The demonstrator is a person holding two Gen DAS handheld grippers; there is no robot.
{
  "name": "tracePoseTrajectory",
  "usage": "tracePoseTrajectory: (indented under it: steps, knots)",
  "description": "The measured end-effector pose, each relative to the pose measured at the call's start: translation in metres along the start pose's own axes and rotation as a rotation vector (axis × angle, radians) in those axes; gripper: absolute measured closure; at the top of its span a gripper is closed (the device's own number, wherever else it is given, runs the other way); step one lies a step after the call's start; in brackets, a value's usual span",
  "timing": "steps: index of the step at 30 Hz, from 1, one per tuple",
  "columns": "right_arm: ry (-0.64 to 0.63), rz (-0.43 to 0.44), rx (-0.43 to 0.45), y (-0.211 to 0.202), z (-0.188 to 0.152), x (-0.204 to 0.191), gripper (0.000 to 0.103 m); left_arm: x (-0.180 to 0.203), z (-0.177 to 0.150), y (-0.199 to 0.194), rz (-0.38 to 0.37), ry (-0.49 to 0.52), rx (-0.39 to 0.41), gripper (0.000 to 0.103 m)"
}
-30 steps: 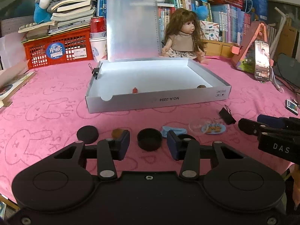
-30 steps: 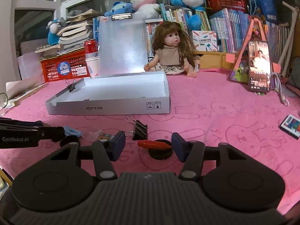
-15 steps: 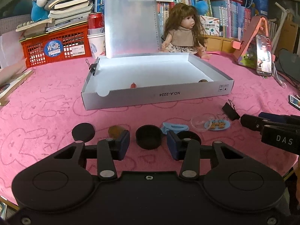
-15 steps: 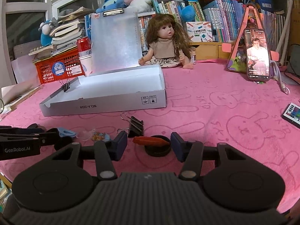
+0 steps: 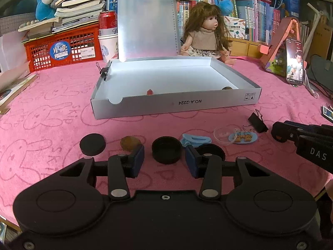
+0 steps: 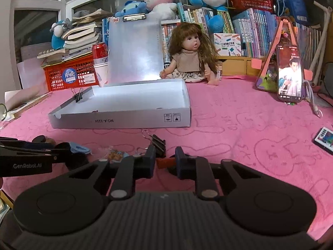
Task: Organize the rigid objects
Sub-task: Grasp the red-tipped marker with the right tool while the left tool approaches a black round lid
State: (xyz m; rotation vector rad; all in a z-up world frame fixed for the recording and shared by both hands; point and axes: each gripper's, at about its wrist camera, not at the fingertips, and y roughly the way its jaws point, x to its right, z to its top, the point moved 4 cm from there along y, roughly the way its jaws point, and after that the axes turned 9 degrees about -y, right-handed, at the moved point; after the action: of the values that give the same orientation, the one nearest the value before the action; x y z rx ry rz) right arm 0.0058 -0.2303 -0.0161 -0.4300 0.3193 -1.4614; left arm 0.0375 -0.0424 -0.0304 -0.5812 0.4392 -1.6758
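My left gripper (image 5: pixel 164 160) is open, its fingers either side of a black round cap (image 5: pixel 166 150) on the pink cloth. A black disc (image 5: pixel 92 144), a brown disc (image 5: pixel 130 143), a blue piece (image 5: pixel 195 139) and another black cap (image 5: pixel 211 151) lie alongside. My right gripper (image 6: pixel 165 163) has closed on an orange-red stick (image 6: pixel 165 163) that lies over a black cap (image 6: pixel 172 167). The white box (image 5: pixel 166 104) stands ahead, with a small red item (image 5: pixel 149 92) and a brown item (image 5: pixel 226 88) inside.
A black binder clip (image 6: pixel 158 143) lies just ahead of the right gripper; it also shows in the left wrist view (image 5: pixel 258 121). A clear dish (image 5: pixel 225 134) and a bear charm (image 5: pixel 243 138) lie nearby. A doll (image 5: pixel 205 33), phone (image 6: pixel 289 73) and remote (image 6: pixel 324 137) stand around.
The right gripper's jaws have closed in from wide open onto the orange-red stick. The left gripper has edged slightly closer to the black cap and stays open.
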Motion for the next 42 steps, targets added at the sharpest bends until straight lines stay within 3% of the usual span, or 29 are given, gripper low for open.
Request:
tracePoseTrajectory:
  steps: [10, 14, 16, 20, 32, 33, 35, 42]
  knots:
    - [0.0, -0.006, 0.003, -0.002, -0.003, 0.001, 0.078, -0.002, -0.003, -0.001, 0.004, -0.001, 0.004, 0.061]
    - [0.016, -0.023, 0.007, 0.0, -0.003, 0.002, 0.068, -0.002, -0.002, -0.001, 0.002, -0.002, 0.003, 0.061]
    - [0.017, -0.031, 0.007, 0.001, -0.003, 0.004, 0.055, -0.002, -0.002, -0.001, 0.003, -0.001, 0.003, 0.061]
    - [-0.006, -0.033, -0.013, 0.005, -0.004, 0.005, 0.048, -0.002, -0.002, -0.002, 0.004, 0.0, 0.004, 0.061]
    - [-0.045, -0.046, -0.018, 0.015, -0.002, 0.003, 0.045, -0.002, -0.001, -0.003, 0.007, 0.008, 0.006, 0.061]
    - [-0.037, -0.042, -0.022, 0.015, -0.003, 0.003, 0.047, -0.002, -0.001, -0.003, 0.007, 0.009, 0.007, 0.061]
    - [-0.018, -0.034, -0.026, 0.016, -0.004, 0.004, 0.084, -0.002, -0.001, -0.003, 0.007, 0.008, 0.007, 0.061]
    - [-0.054, -0.051, 0.027, 0.004, -0.001, -0.001, 0.089, -0.002, -0.001, -0.003, 0.007, 0.007, 0.007, 0.061]
